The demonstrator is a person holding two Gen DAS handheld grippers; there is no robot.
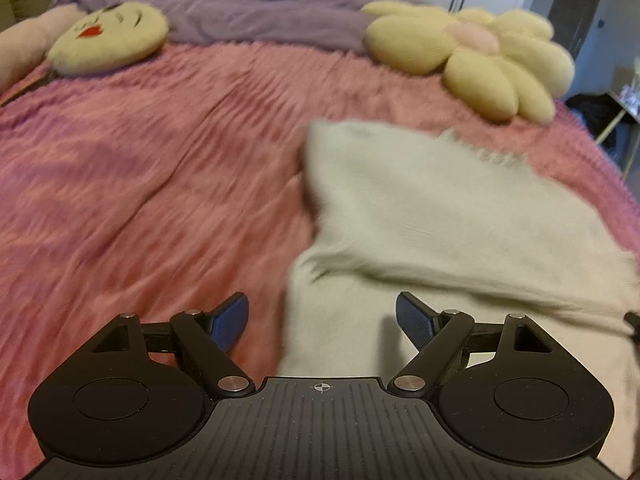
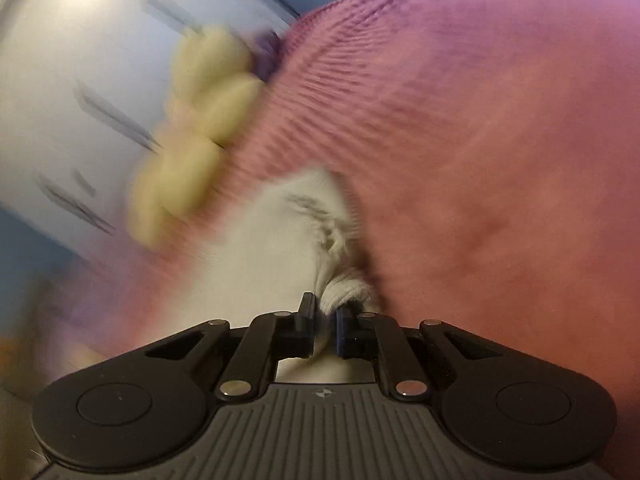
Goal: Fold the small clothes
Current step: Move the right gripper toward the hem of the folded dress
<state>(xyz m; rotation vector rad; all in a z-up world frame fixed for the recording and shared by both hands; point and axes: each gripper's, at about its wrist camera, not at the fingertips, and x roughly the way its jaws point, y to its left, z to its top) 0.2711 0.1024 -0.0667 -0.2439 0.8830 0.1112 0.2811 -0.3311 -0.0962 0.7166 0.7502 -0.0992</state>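
A small cream knitted garment (image 1: pixel 432 220) lies on the pink fuzzy bedspread (image 1: pixel 140 184), with one part folded over itself. My left gripper (image 1: pixel 322 320) is open and empty, hovering just over the garment's near left edge. In the right wrist view my right gripper (image 2: pixel 326 314) is shut on a bunched edge of the cream garment (image 2: pixel 276 240), which trails away from the fingers over the pink bedspread (image 2: pixel 480 140). Both views are motion-blurred.
A yellow flower-shaped pillow (image 1: pixel 480 60) lies at the far right of the bed, also in the right wrist view (image 2: pixel 200 128). A round yellow face pillow (image 1: pixel 108 38) lies at the far left. A purple blanket (image 1: pixel 248 4) lies along the back. White closet doors (image 2: pixel 80 80) stand beyond.
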